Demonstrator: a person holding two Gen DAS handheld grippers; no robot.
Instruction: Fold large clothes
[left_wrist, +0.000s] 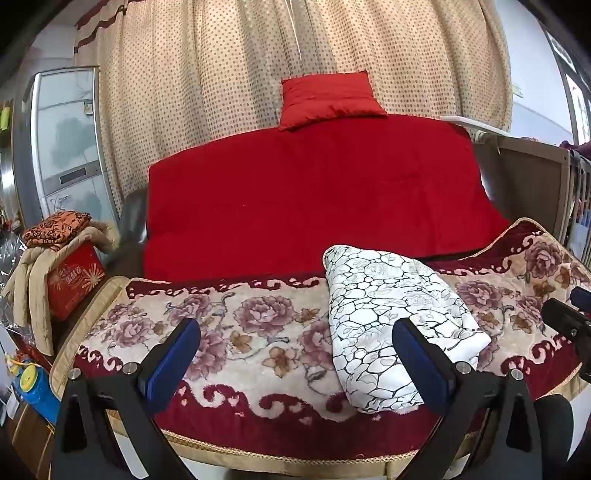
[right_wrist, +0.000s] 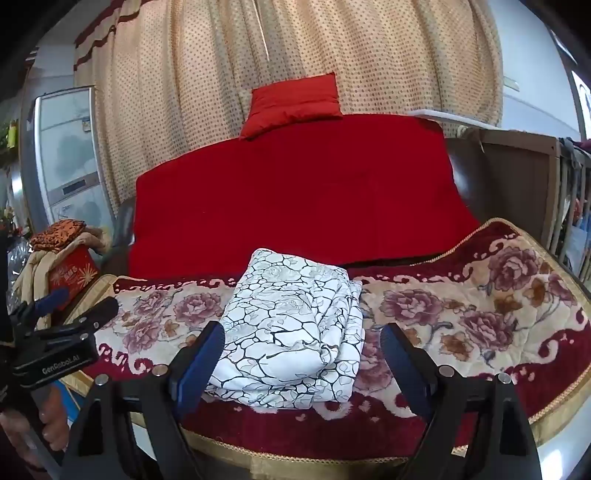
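A dotted beige curtain (left_wrist: 229, 92) hangs in soft pleats behind a plain red quilt (left_wrist: 314, 199) draped over the sofa back, with a plush rose-patterned seat cover (right_wrist: 480, 314) in front. On that cover lies the folded garment (right_wrist: 291, 328), a thick white rectangular bundle veined with black crackle lines. The left gripper (left_wrist: 295, 350) and right gripper (right_wrist: 303, 354) both gape wide with nothing held, blue pads (right_wrist: 199, 365) clear of the cloth.

Both your wrist cameras face the red cushion (left_wrist: 332, 98) (right_wrist: 293, 103) from the sofa's front edge; left view sits further left.
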